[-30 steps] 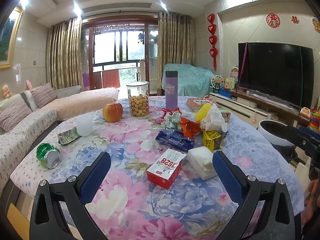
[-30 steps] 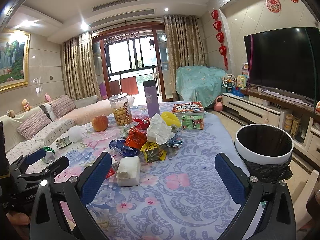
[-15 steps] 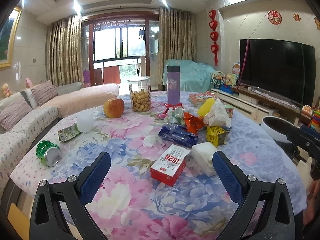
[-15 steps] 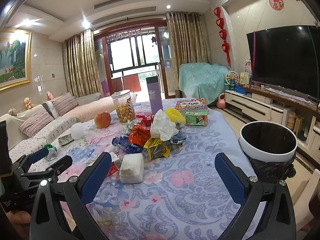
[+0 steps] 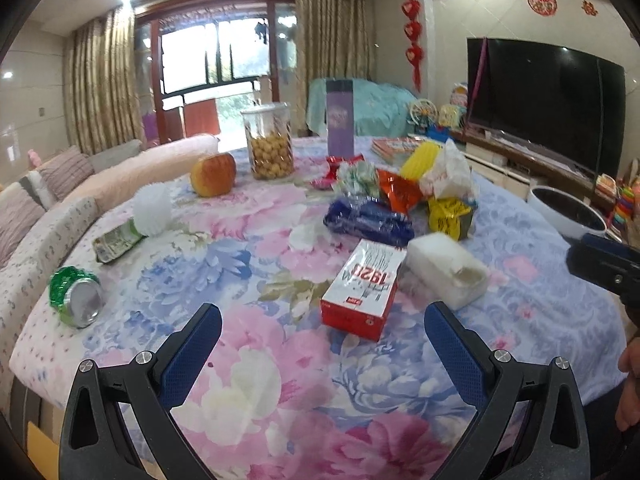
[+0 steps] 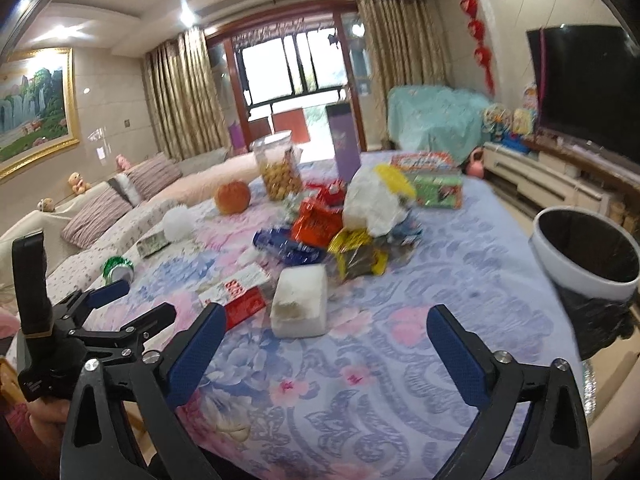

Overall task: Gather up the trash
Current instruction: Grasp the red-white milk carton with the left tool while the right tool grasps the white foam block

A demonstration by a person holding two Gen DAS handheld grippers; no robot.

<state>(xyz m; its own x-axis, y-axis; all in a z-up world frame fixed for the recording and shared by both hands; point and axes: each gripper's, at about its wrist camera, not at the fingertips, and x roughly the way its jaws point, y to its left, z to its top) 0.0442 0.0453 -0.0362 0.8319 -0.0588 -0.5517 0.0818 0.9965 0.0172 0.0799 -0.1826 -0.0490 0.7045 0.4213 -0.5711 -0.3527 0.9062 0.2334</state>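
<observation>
Both tools were found unloaded. The left gripper (image 5: 322, 330) stood with its jaws spread wide and nothing between them, hovering low over the near edge of the floral tablecloth (image 5: 248, 364). The right gripper (image 6: 322, 334) was likewise spread and empty, poised beside it over the bluer part of the cloth.

The trash lay mostly in 1 loose heap at mid-table: a red carton (image 5: 362, 288) marked 1928 lay nearest the left tool, with a white foam block (image 5: 446, 270) touching or just beside its right flank. Behind these sat a blue wrapper (image 5: 368, 220), an orange wrapper (image 5: 398, 192), a yellow wrapper (image 5: 448, 212) and a white plastic bag (image 5: 450, 172). Well apart, toward the left edge, lay a crushed green can (image 5: 76, 296) on its side and a flattened green packet (image 5: 116, 240).

The bin (image 6: 586, 252), white-rimmed with a black liner, stood off the table's right side, nearer the right tool; in my judgement that placement favoured the right hand for deposits.

An apple (image 5: 213, 174), a jar of snacks (image 5: 270, 142) and a purple flask (image 5: 340, 118) stood upright at the far side and appeared to be kept items, not trash.

No item had yet been gripped. The carton appeared the likeliest 1st pick for the left tool, being directly ahead of its open jaws.
</observation>
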